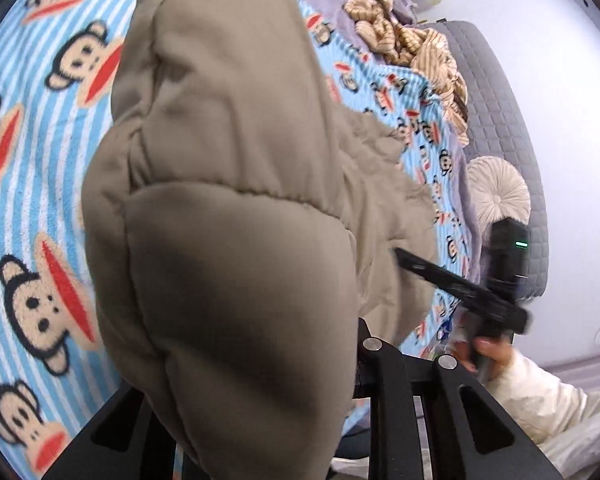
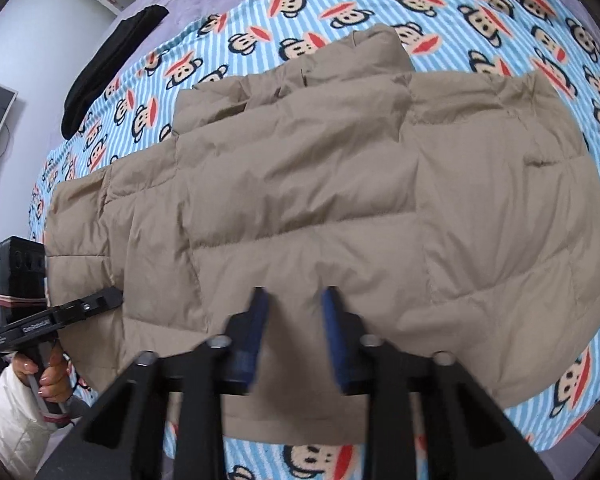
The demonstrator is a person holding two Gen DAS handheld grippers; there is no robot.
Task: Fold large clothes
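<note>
Beige puffer jacket point(image 2: 320, 200) hem at six o'clock is pinched by right gripper point(image 2: 296, 320) and left gripper point(image 2: 112, 298), so the fold over blanket point(image 2: 500, 20) comes next, I judge.

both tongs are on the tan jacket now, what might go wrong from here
The right tongs pinch only the near hem of the puffer jacket; the puffy shell may slip out when lifted.
The left tongs grip far over at the jacket's end, so the middle may sag and fold crooked.
The right tongs sit low by the monkey blanket and might snag it.
</note>
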